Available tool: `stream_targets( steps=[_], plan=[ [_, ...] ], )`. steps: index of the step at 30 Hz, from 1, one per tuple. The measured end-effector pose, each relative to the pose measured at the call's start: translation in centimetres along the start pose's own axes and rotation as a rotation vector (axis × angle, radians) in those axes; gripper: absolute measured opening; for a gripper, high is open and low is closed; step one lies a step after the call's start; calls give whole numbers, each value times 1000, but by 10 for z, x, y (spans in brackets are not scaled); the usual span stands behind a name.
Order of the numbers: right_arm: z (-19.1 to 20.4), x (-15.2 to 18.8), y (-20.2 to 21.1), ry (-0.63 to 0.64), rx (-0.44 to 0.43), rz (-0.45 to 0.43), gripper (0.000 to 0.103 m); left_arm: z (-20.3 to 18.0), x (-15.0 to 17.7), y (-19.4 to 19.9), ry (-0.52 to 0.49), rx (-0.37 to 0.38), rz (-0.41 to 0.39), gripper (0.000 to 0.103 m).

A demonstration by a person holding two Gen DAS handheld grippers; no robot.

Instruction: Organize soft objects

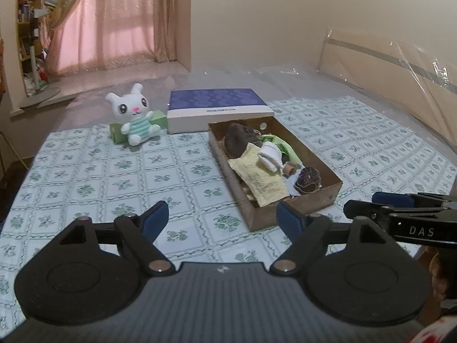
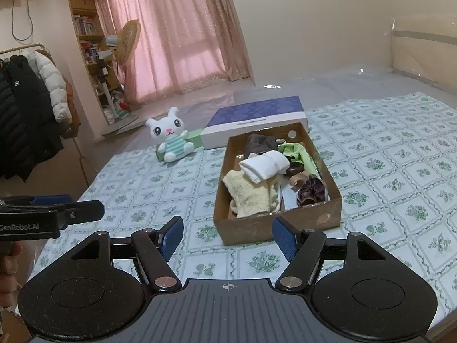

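Since the soft things already lie heaped in the cardboard box (image 2: 314, 217) mid-bedspread (image 2: 400, 171), left gripper (image 1: 222, 220) and right gripper (image 2: 225, 234) hang empty, jaws apart, short of its near end.

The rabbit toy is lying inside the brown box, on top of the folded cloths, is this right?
Not right. The rabbit toy sits outside the brown box, on the bedspread, leaning against a green block. The folded cloths are inside the box. The right wrist view shows it.
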State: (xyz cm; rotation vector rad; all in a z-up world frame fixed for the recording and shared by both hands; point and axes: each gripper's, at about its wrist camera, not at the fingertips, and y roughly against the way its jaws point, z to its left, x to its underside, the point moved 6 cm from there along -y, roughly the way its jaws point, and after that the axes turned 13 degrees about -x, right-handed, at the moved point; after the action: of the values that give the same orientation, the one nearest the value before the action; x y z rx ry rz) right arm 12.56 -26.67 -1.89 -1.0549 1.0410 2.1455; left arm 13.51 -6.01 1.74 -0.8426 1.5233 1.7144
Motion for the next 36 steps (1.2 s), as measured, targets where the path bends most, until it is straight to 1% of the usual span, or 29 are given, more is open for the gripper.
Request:
stream_targets(
  steps=[7, 15, 20, 27, 32, 36],
  plan=[
    [14, 14, 1, -18, -13, 13, 69, 17, 26, 17, 12, -69, 1, 85],
    [33, 34, -7, -18, -61, 66, 70, 39, 65, 27, 47, -131, 77, 85],
    [41, 46, -14, -13, -74, 101, 70, 48, 85, 31, 70, -150, 115, 85],
    [47, 63, -22, 5, -73, 142, 70, 57, 98, 35, 94, -176, 143, 85],
    [52, 75, -29, 14, -90, 178, 70, 61, 107, 37, 101, -190, 156, 85],
    [56, 85, -33, 28, -99, 201, 70, 62, 116, 34, 107, -199, 182, 85]
  ],
)
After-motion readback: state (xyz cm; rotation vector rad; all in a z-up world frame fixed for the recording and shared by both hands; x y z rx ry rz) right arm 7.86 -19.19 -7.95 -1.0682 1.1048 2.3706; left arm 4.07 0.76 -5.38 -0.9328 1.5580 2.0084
